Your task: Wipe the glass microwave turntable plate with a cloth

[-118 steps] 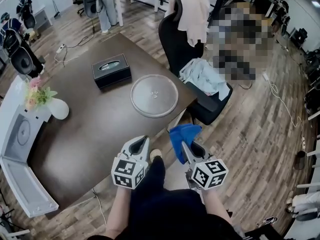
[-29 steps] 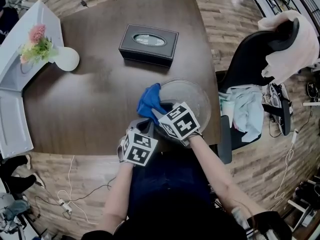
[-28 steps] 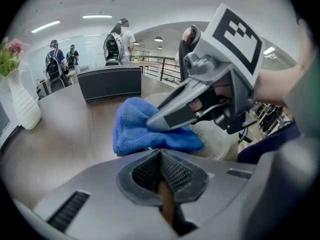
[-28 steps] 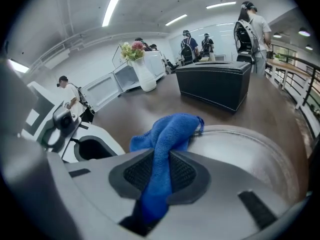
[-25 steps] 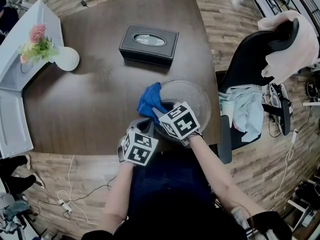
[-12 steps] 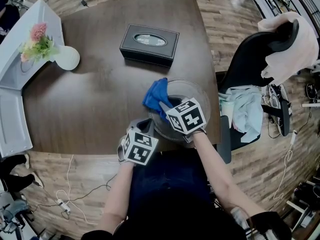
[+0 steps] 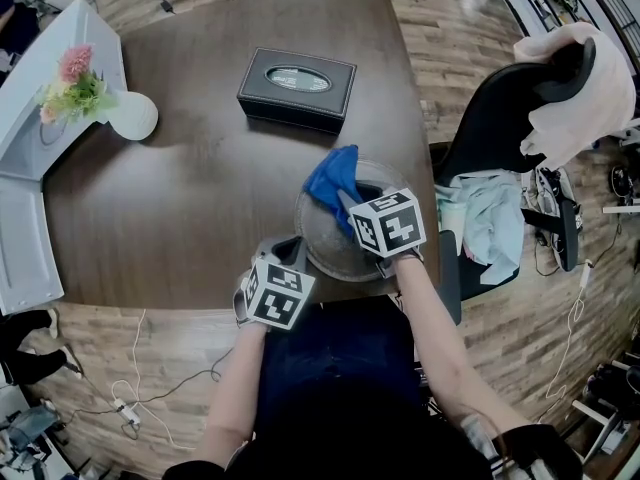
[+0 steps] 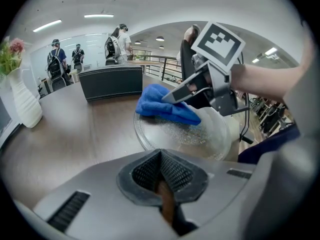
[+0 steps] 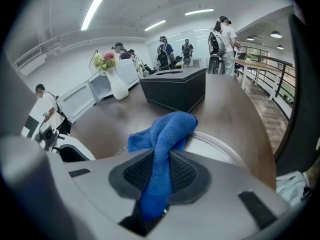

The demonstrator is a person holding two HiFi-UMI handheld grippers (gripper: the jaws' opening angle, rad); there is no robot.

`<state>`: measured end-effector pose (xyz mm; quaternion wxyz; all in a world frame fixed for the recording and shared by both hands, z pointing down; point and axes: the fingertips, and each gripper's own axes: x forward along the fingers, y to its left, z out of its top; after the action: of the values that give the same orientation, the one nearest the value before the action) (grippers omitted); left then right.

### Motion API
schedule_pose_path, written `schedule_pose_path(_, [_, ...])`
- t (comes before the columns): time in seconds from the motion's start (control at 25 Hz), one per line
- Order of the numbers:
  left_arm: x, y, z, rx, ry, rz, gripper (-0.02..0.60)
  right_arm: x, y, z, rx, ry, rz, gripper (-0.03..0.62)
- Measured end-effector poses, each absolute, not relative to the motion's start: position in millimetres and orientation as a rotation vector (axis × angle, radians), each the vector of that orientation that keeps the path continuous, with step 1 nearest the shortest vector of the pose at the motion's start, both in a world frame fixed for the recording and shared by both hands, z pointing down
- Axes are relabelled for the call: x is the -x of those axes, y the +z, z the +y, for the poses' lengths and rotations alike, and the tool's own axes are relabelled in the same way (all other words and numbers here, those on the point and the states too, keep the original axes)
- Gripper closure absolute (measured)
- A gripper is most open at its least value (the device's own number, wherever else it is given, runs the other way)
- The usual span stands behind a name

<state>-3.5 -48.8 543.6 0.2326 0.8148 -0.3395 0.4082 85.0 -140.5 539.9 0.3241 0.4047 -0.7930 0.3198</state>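
The round glass turntable plate point(image 7: 325, 240) lies at the near right edge of the dark table point(image 7: 180, 208). My right gripper point(image 7: 345, 200) is shut on a blue cloth point(image 7: 334, 176), which rests on the plate's far rim; the cloth point(image 9: 165, 129) hangs out between its jaws over the plate point(image 9: 215, 146). My left gripper point(image 7: 291, 251) is shut at the plate's near left rim, and the rim seems pinched in it. In the left gripper view, the plate point(image 8: 200, 136) reaches my left gripper point(image 8: 160, 156), with the cloth point(image 8: 160, 106) beyond.
A black tissue box point(image 7: 297, 88) stands behind the plate. A white vase with flowers point(image 7: 130, 116) is at the far left beside a white counter point(image 7: 25, 248). A black office chair point(image 7: 500, 128) draped with clothes is close to the table's right side.
My right gripper has dragged the blue cloth across the plate, from its left rim toward the far right. The left gripper has stayed put.
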Motion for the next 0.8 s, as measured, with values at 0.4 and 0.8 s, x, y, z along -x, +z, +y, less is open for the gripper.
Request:
schedule_pose_path(0.4, [2, 542, -50, -2.24, 1.104, -0.941, 0.578, -126, 537, -153, -1.202, 0.86, -2.012, 0.53])
schedule_pose_path(0.8, [4, 543, -49, -2.234, 1.117, -0.944, 0.578, -171, 535, -158, -1.347, 0.855, -1.934, 0.53])
